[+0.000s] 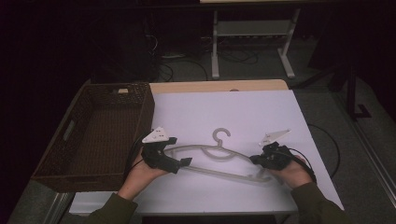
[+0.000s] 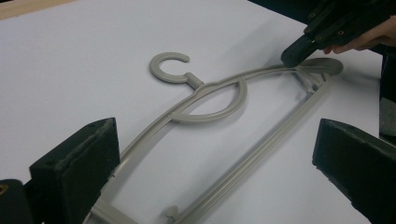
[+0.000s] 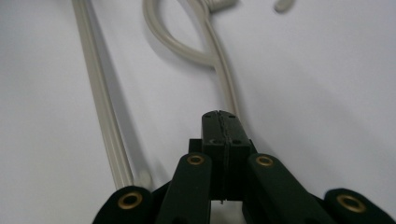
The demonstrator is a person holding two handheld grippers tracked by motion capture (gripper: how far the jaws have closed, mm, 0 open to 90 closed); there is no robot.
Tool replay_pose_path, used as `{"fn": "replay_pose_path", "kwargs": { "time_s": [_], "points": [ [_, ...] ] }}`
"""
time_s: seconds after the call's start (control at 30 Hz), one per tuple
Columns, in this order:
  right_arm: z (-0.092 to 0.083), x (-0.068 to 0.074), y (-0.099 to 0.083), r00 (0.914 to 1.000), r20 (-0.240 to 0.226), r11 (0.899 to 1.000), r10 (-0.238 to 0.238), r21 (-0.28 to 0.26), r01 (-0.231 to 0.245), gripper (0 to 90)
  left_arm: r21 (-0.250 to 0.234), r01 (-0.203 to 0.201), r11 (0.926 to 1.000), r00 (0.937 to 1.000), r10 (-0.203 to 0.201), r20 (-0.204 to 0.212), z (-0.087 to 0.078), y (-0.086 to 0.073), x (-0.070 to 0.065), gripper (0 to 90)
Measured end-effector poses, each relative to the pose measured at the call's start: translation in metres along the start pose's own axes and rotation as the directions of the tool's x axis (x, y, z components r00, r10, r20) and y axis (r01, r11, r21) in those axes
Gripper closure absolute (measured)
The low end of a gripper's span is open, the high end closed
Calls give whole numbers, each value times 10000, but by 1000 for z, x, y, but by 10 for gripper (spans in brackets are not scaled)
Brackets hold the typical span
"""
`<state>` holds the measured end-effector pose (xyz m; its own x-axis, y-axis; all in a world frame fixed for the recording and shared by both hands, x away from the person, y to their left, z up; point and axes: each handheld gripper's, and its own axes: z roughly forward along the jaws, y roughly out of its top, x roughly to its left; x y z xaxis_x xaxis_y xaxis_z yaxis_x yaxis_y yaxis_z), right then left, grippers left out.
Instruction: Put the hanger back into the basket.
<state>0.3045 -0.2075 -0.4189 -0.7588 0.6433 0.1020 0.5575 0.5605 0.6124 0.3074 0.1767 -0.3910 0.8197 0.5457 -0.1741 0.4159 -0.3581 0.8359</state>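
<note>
While the hanger (image 1: 219, 156) lies flat on the white table (image 1: 196, 112), its long axis runs left to right across the person's front, hook pointing away toward the far edge. Far left sits the brown wicker basket (image 1: 140, 105), apart from the hanger. Next, the left gripper (image 1: 186, 161) hovers at the hanger's left end, jaws spread wide and gripping nothing; in the left gripper view the left shoulder of the hanger (image 2: 205, 121) runs up out of the gap between the two black pads, so that end sits roughly in line with the jaws but the pads are clear of it. Middle: hook and the looped neck bar, untouched. Right: the right gripper (image 1: 255, 159) has its jaws pressed fully together at the hanger's right end; in the right gripper view the closed tips (image 3: 219, 122) sit over the top arm of the hanger (image 3: 224, 74), which disappears under them. Can't tell whether the thin plastic is pinched or the tips just rest on it. Each hand is nearest its own end. My read: the left end lies straight ahead of the open left jaws, so a short push forward and a close there looks like the next step.
</note>
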Motion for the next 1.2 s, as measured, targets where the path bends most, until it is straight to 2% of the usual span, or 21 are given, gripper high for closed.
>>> {"fn": "replay_pose_path", "kwargs": {
  "time_s": [0.17,0.27,0.3,0.4,0.43,0.5,0.6,0.63,0.67,0.7,0.73,0.77,0.8,0.87,0.97,1.07,1.1,1.13,1.2],
  "points": [
    [1,1,-8,10000,-60,9998,19,196,-18,896,44,4,10000,10000,-4,12,1,0,0,5],
    [5,3,-9,9999,47,9987,-125,492,122,895,55,0,10000,10000,0,22,2,-1,0,5],
    [8,2,-9,9994,331,9978,-140,646,118,896,64,-6,10000,10000,5,30,2,-1,0,5],
    [9,-1,-8,9984,557,9981,-125,617,91,896,71,-2,10000,10000,2,45,2,-1,0,5],
    [9,-3,-7,9966,790,9979,-219,626,169,896,105,-7,9999,10000,7,41,2,-1,1,5],
    [11,-11,-5,9938,1074,9975,-283,676,211,896,127,4,9999,10000,-5,58,3,-2,1,5],
    [14,-23,0,9900,1413,9975,14,693,-113,896,141,16,9999,10000,-17,79,4,-2,1,5],
    [15,-33,3,9836,1801,9980,92,603,-204,896,145,25,9999,10000,-27,86,4,-2,1,5],
    [15,-33,3,9836,1801,9980,92,603,-204,896,135,42,9999,9999,-43,107,4,-2,0,5],
    [17,-43,6,9798,1980,9977,291,542,-406,896,139,32,9999,9999,-34,111,4,-2,0,5],
    [17,-43,6,9798,1980,9977,291,542,-406,896,116,55,9999,9999,-57,121,5,-2,0,5],
    [19,-52,8,9765,2114,9972,412,516,-532,896,102,68,9999,9999,-69,138,5,-2,0,5],
    [19,-52,8,9765,2114,9972,412,516,-532,896,102,68,9999,9999,-69,138,5,-2,0,5],
    [19,-61,9,9748,2137,9965,637,397,-738,896,130,37,9999,9999,-38,136,4,-2,0,5],
    [17,-61,8,9772,1975,9965,776,164,-824,896,131,32,9999,9999,-34,139,4,-3,0,5],
    [8,-45,14,9883,1179,9945,969,-519,-914,896,153,26,9999,9999,-28,124,4,-2,1,5],
    [8,-45,14,9883,1179,9945,969,-519,-914,896,163,6,9999,9999,-8,120,4,-2,1,5],
    [10,-32,17,9952,577,9934,794,-872,-742,896,202,-37,9998,9999,34,123,4,-2,1,5],
    [11,-27,19,9968,446,9942,665,-881,-624,896,185,-31,9998,9999,29,122,4,-2,0,5]
  ]
}}
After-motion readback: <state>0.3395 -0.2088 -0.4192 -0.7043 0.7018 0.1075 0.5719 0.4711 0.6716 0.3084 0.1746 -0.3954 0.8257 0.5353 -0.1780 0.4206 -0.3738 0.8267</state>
